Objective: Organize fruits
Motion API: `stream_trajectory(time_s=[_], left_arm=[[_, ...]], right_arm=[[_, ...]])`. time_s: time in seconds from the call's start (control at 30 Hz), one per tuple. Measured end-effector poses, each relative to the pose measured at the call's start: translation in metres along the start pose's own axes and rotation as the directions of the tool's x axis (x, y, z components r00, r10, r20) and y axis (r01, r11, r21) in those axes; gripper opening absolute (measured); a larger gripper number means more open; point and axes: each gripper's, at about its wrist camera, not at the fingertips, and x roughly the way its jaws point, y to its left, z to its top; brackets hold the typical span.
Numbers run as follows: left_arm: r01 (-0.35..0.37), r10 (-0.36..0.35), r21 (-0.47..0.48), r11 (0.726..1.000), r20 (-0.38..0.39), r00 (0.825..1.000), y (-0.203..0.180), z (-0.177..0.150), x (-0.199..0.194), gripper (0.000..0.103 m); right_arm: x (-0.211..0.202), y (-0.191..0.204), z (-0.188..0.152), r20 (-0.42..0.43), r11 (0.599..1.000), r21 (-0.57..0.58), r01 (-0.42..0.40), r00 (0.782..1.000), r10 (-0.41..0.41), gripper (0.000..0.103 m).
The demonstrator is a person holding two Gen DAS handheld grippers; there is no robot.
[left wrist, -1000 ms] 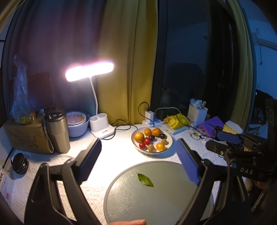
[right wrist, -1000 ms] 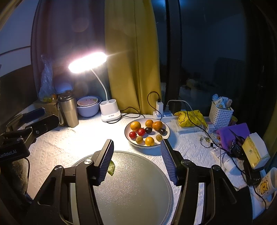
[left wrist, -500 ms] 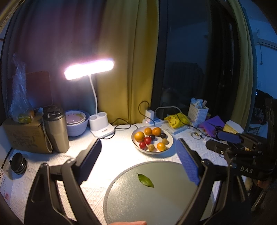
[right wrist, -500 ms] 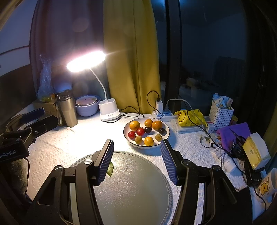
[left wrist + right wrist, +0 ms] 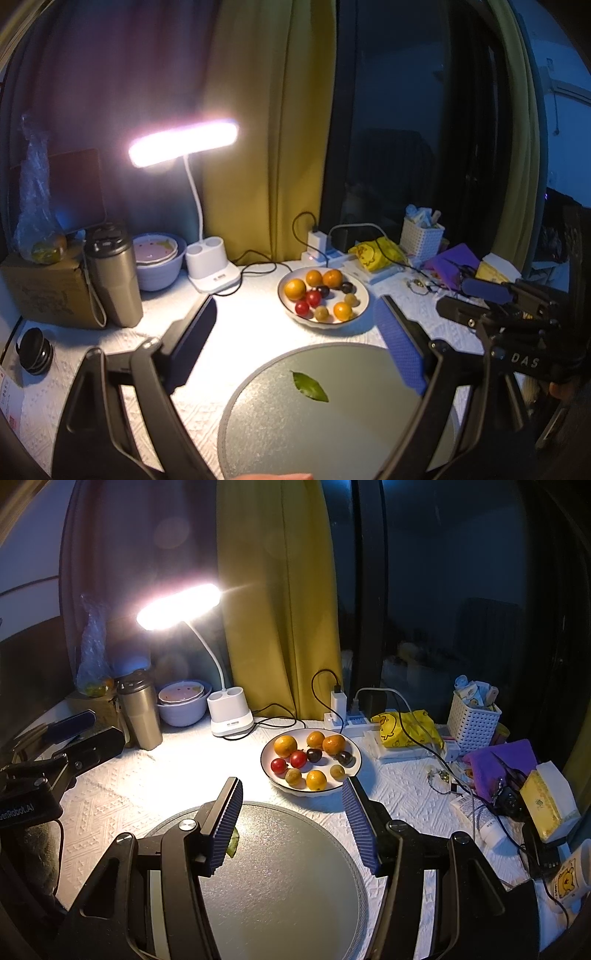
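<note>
A white bowl [image 5: 364, 295] [image 5: 352, 755] on the table holds several small fruits: oranges [image 5: 294, 288] [image 5: 285, 746], red tomatoes [image 5: 313, 297] [image 5: 298, 759], dark plums [image 5: 314, 755] and yellowish ones [image 5: 293, 776]. In front of it lies a round grey tray [image 5: 332, 424] [image 5: 288, 886] with one green leaf [image 5: 309, 386] [image 5: 232, 843] on it. My left gripper [image 5: 295, 332] is open and empty above the tray's near-left side. My right gripper [image 5: 291, 812] is open and empty above the tray, just short of the bowl.
A lit desk lamp [image 5: 183, 144] [image 5: 179, 605], steel tumbler [image 5: 112, 275] [image 5: 140, 716], stacked bowls [image 5: 155, 258] and cardboard box [image 5: 44, 295] stand at the back left. A power strip with cables [image 5: 347, 716], yellow bag [image 5: 406, 727], white basket [image 5: 472, 720] and tissue box [image 5: 546, 805] crowd the right.
Both grippers have drifted slightly, so the scene shifts a little leftward in the right wrist view. Nothing was taken hold of or let go; both stay open.
</note>
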Motion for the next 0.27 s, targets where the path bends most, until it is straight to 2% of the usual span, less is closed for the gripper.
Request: stream_trajectory(time_s=[0.27], left_arm=[[0.005,-0.005,0.003,1.000,-0.018,1.000,-0.0010,0.0011,0.0104,0.088]], right_arm=[[0.0027,-0.0036,-0.0012,-0.006,1.000,0.002,-0.003,1.000,0.003,0.059]])
